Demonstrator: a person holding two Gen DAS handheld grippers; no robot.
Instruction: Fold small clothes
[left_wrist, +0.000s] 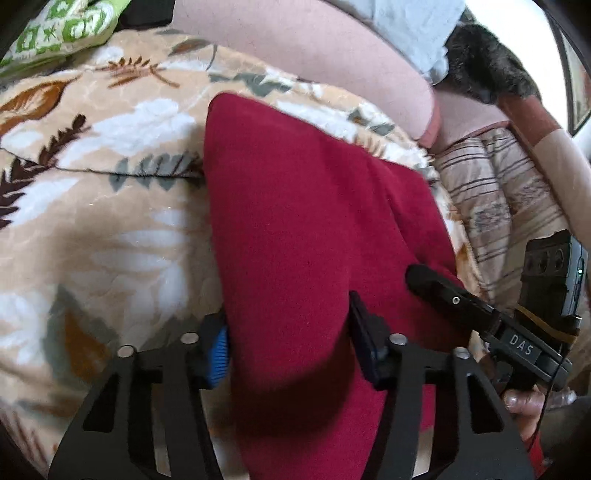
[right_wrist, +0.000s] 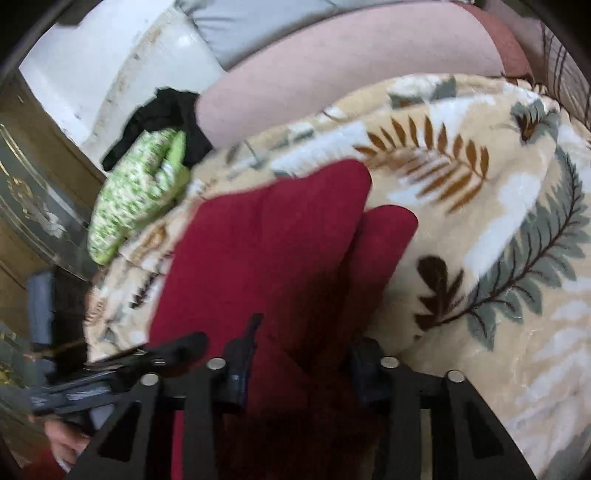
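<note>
A dark red garment (left_wrist: 303, 206) lies lengthwise on a beige leaf-print blanket (left_wrist: 110, 229), its near end bunched up between my grippers. In the left wrist view my left gripper (left_wrist: 291, 350) has the red cloth filling the gap between its pads. One finger (left_wrist: 436, 288) of the right gripper rests on the garment's right edge. In the right wrist view the red garment (right_wrist: 266, 251) shows two rounded lobes at its far end. There my right gripper (right_wrist: 303, 369) is closed on the near cloth, and the left gripper's finger (right_wrist: 177, 347) sits at the cloth's left edge.
A green patterned cloth (right_wrist: 136, 206) and a black cloth (right_wrist: 162, 114) lie at the blanket's far left. A pink pillow (left_wrist: 314, 48) runs along the back, with striped bedding (left_wrist: 498, 192) to the right. Wooden furniture (right_wrist: 29, 166) stands on the left. The person's hand (left_wrist: 521, 402) holds the right gripper.
</note>
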